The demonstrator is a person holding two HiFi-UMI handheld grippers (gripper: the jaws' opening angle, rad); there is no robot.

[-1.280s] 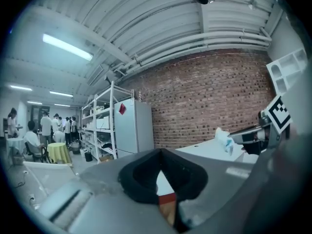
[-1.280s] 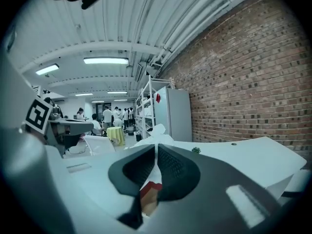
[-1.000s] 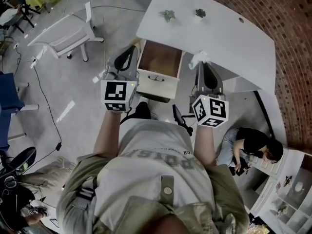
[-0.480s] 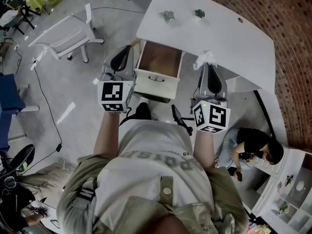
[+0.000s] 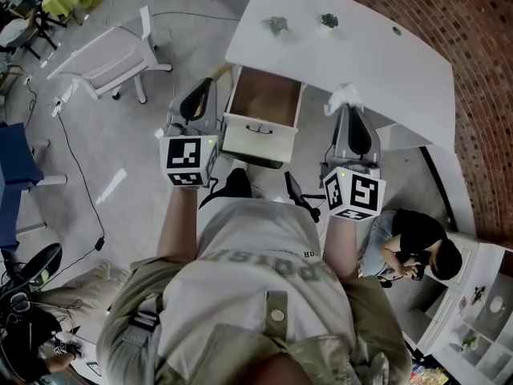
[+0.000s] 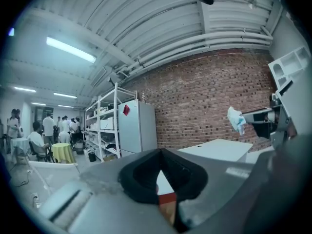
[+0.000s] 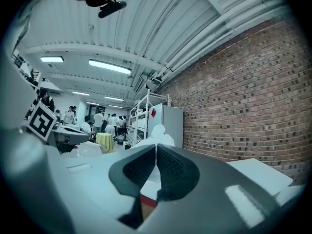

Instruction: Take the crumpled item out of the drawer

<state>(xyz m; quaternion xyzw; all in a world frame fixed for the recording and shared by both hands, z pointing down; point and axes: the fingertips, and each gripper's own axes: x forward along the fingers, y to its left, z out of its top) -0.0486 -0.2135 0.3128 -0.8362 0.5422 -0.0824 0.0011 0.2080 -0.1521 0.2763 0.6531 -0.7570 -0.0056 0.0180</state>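
Floor (image 5: 120,159) of grey concrete fills most of the head view. Next in size is the white desk (image 5: 377,62), standing beside a brick wall (image 5: 481,54). I see a white chair (image 5: 112,50) well apart from the desk, at upper left.

Below the desk's near edge the drawer (image 5: 255,137) is pulled open towards me, its white front and handle facing the camera and its brown bottom bare.

On either side of the drawer I hold one tool. The left gripper (image 5: 204,88) sits just beside the drawer's left wall. In the left gripper view its fingers (image 6: 146,172) are pressed together with nothing between them. The right gripper (image 5: 346,112) sits to the right of the drawer, apart from it, and points at the desk edge. In the right gripper view its fingers (image 7: 170,167) are clamped on the crumpled item (image 7: 158,133), whose white folds stick up past the tips.

From the head view the crumpled item (image 5: 343,96) is out of the drawer, at the right gripper's tip, against the desk's near edge. The left gripper view shows it held in the air (image 6: 236,118).

Two small plants (image 5: 276,25) stand near the desk's far edge.
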